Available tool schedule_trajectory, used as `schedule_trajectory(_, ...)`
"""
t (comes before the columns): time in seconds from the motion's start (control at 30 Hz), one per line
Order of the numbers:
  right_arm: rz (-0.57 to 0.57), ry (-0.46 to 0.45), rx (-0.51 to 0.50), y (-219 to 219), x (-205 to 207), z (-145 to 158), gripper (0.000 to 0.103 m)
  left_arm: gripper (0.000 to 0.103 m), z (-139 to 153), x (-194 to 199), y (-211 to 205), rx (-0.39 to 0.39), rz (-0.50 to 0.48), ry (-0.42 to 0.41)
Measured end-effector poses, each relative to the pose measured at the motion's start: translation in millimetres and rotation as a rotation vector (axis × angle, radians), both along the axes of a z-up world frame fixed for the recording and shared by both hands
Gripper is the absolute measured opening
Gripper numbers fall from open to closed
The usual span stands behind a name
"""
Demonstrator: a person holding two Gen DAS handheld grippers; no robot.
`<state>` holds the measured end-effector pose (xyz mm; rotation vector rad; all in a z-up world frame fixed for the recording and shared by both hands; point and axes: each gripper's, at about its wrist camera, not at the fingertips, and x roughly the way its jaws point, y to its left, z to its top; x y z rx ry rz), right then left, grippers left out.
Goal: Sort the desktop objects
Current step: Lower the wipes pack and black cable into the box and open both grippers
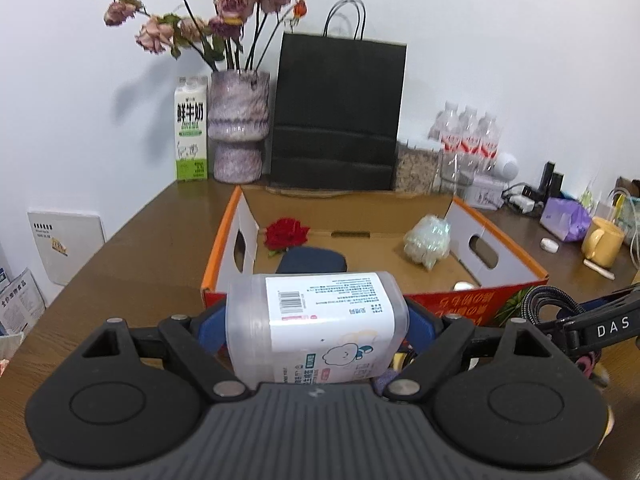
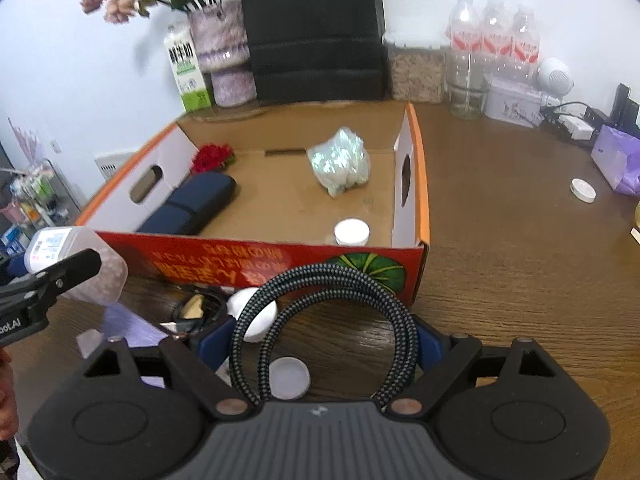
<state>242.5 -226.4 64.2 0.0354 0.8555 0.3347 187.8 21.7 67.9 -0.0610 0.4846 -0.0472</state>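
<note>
The cardboard box (image 2: 224, 258) stood open on the brown desk (image 2: 500, 248), in front of a black paper bag (image 1: 338, 116). Along its left side lay a red rose (image 2: 211, 157) and a dark blue case (image 2: 192, 206); further right sat a crumpled clear bag (image 2: 340, 162), and a white round lid (image 2: 351, 232) lay near the front right corner. The left gripper (image 1: 316, 326) was spread wide and clamped on a clear plastic tub (image 1: 320, 324) with a white label, held on its side just before the box's front wall. The right gripper (image 2: 324, 338), equally wide, gripped a coiled braided cable (image 2: 326, 308) above the desk, where two white discs (image 2: 289, 378) lay below it.
</note>
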Motion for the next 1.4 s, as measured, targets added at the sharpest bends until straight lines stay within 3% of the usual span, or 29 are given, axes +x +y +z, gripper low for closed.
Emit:
schedule_trajectory(0.5, -0.016, -0.161, 0.142, -15.1, -32.8, 38.6, 0.088, 0.087, 25.5, -20.5, -3.0, -0.007, -0.013, -0.091)
schedule_trajectory(0.9, -0.073, -0.299, 0.239, -1.2, 13.6, 76.2, 0.088, 0.087, 43.1, 28.3, -5.9, -0.032, -0.009, -0.142)
schedule_trajectory(1.17, -0.116, -0.316, 0.162, 22.5, 69.0, 51.8, 0.088, 0.087, 31.5, 77.3, -6.2, -0.046, 0.019, -0.128)
schedule_trajectory(1.4, -0.127, -0.269, 0.121, 30.3, 102.6, 13.2, 0.088, 0.087, 7.2, 108.8, -4.6, -0.047, 0.008, -0.09)
